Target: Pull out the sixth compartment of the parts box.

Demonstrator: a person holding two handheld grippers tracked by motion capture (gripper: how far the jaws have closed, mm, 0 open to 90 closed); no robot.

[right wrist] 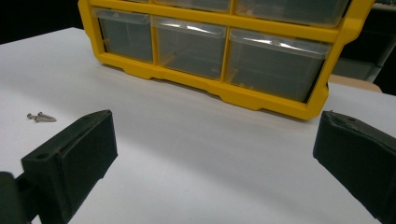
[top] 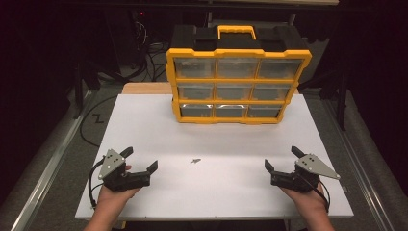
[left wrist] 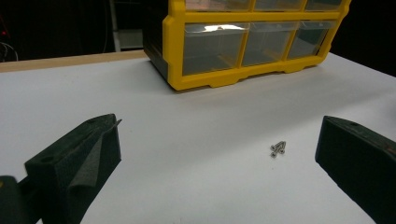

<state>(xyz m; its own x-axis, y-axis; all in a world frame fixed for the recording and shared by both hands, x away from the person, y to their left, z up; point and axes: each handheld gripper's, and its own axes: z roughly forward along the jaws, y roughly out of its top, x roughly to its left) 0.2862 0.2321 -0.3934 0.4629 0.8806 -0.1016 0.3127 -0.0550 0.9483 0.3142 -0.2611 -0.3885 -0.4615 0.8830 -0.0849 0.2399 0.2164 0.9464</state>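
Both grippers — left [top: 143, 160], right [top: 282, 157] — low, fingers spread, flanking screws [top: 195, 160].

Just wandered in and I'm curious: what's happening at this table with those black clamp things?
A person holds a left gripper and a right gripper, one in each hand, resting near the front edge of the white table. Both are open and hold nothing. Between them lie a few small screws, untouched. At the far side stands a yellow drawer organizer with all its clear drawers closed. Nothing has been picked up yet.
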